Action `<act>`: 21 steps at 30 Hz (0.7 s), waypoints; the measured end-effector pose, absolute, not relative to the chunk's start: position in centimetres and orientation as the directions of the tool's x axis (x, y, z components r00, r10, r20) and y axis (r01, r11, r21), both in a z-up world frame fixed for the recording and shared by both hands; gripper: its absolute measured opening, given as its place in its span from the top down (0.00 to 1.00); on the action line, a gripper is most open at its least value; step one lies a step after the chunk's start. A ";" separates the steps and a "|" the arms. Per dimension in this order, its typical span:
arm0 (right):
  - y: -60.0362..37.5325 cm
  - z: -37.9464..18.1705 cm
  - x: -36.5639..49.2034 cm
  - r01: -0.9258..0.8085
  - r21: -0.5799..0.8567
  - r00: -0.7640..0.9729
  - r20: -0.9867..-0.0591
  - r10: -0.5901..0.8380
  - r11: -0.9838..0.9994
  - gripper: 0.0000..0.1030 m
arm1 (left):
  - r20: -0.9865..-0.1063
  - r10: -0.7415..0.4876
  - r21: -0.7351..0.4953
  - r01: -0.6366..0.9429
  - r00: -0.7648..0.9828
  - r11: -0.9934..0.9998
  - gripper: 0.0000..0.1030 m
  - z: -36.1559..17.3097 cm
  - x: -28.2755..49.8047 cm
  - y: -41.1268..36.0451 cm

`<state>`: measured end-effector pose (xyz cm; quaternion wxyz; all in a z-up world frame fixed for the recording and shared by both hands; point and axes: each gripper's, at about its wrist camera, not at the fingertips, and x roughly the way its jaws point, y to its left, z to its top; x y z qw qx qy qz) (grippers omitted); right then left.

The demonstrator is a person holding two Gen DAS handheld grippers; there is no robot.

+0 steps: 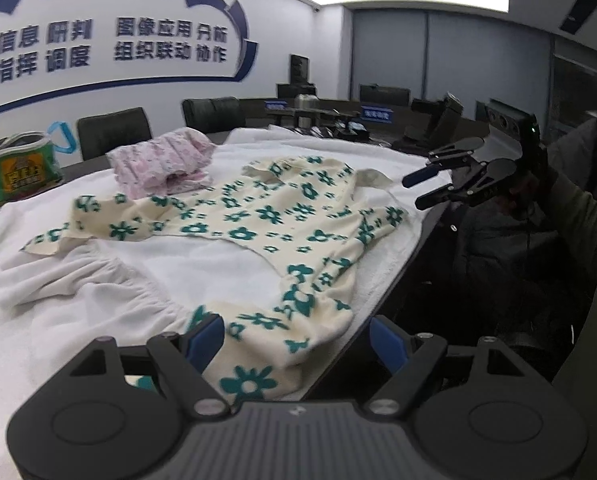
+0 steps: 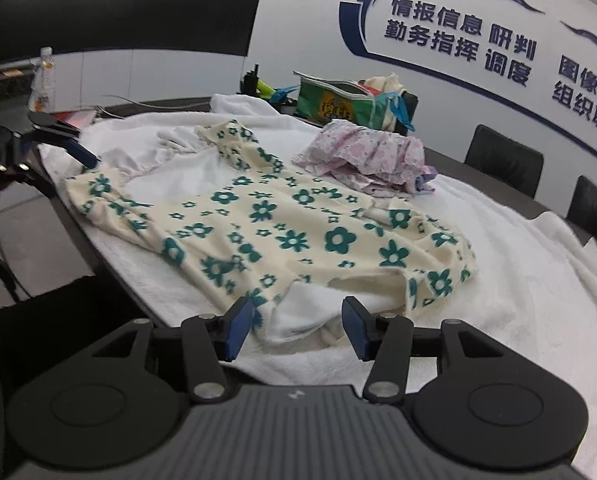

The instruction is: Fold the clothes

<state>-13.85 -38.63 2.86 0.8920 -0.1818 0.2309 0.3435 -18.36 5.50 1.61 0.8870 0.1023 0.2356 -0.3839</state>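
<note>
A cream garment with teal flowers [image 1: 266, 220] lies spread on the white towel [image 1: 78, 320]; it also shows in the right wrist view [image 2: 282, 224]. My left gripper [image 1: 298, 340] is open, its fingers either side of the garment's near corner. My right gripper [image 2: 298, 324] is open just above the garment's near edge and the towel [image 2: 498, 340]. The right gripper also shows in the left wrist view [image 1: 426, 190], open at the table's far right edge. The left gripper shows in the right wrist view [image 2: 78, 156] at the garment's far left corner.
A pink folded garment [image 1: 162, 160] lies behind the floral one, also in the right wrist view [image 2: 370, 156]. A green bag [image 2: 338, 104] and a water bottle [image 2: 42, 76] stand at the table's far side. Dark chairs [image 1: 114, 132] ring the table.
</note>
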 end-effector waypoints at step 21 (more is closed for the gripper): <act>-39.3 1.4 -11.2 -0.763 -0.065 0.577 -0.515 0.634 0.643 0.78 | -0.527 -0.597 0.140 0.754 0.605 0.642 0.35 1.3 -16.8 3.4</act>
